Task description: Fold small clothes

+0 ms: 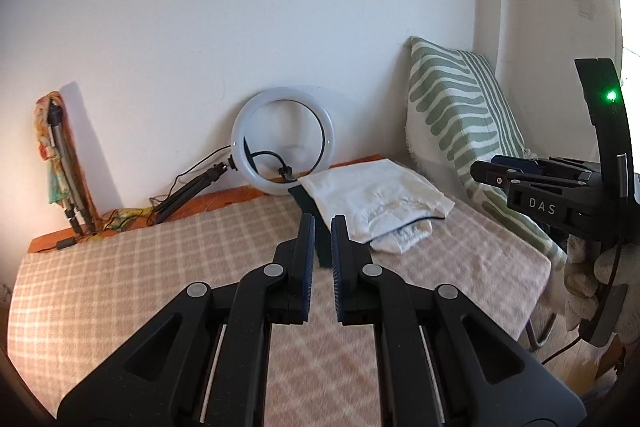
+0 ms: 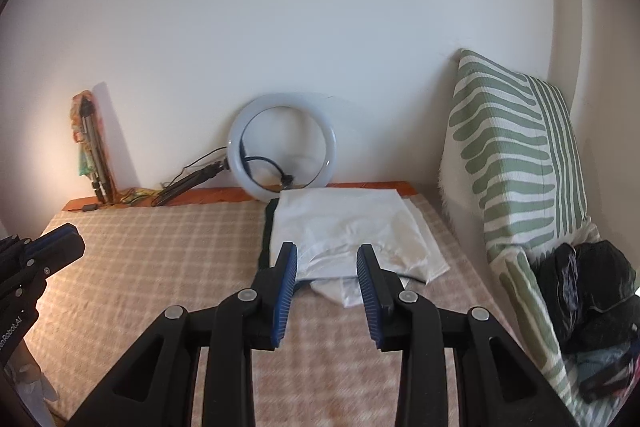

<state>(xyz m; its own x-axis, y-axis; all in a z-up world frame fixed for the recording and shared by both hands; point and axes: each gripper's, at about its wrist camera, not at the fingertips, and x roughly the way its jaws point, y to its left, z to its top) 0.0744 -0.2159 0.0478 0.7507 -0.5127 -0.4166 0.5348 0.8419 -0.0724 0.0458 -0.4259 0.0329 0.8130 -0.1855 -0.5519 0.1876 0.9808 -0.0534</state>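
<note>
Over checkered bedding [image 2: 160, 267], left tongs [image 1: 323, 223] nearly closed, empty; right tongs [image 2: 327, 254] parted, empty.

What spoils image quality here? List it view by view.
Left wrist view: fisheye bends the wall and corners go dark; the checked bed cover smears near the left gripper; window glare burns the right edge. Right wrist view: same vignette; cover blurred below the right gripper; warm light tints the left wall; folded white clothes stay fairly sharp.
</note>
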